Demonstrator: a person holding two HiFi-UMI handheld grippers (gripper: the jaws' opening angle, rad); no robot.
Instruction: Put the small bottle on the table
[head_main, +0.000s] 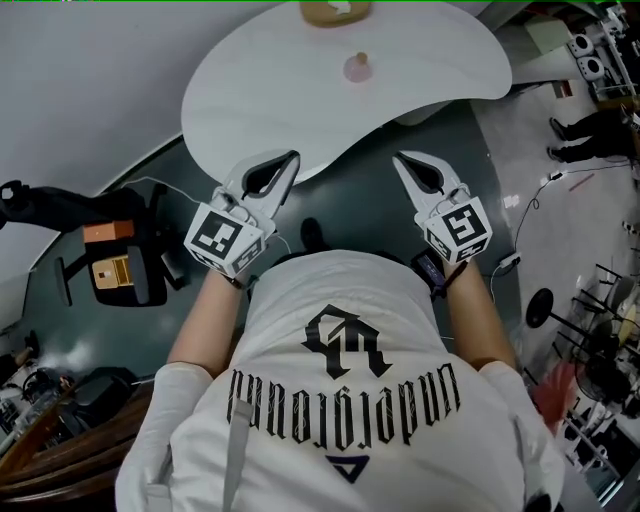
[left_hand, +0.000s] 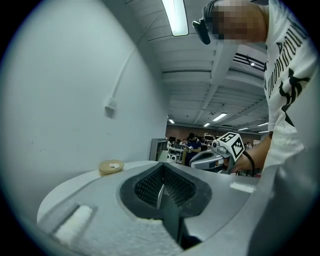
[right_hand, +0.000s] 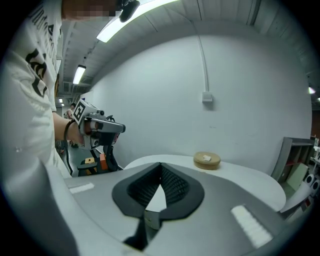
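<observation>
The small bottle (head_main: 357, 67), pinkish with a tan cap, stands upright on the white table (head_main: 260, 90), free of both grippers. Both grippers hang over the floor at the table's near edge, well short of the bottle. My left gripper (head_main: 291, 160) is shut with nothing in it; in its own view the pads (left_hand: 161, 190) meet. My right gripper (head_main: 400, 160) is likewise shut and empty, its pads (right_hand: 159, 187) together. Neither gripper view shows the bottle. Each gripper appears in the other's view: the right gripper (left_hand: 220, 150) and the left gripper (right_hand: 97, 125).
A round tan dish (head_main: 335, 12) with a white piece on it sits at the table's far edge, near the white wall (right_hand: 200, 75). A black chair holding orange boxes (head_main: 115, 262) stands to the left. Cables and a black stand base (head_main: 545, 305) lie on the floor to the right.
</observation>
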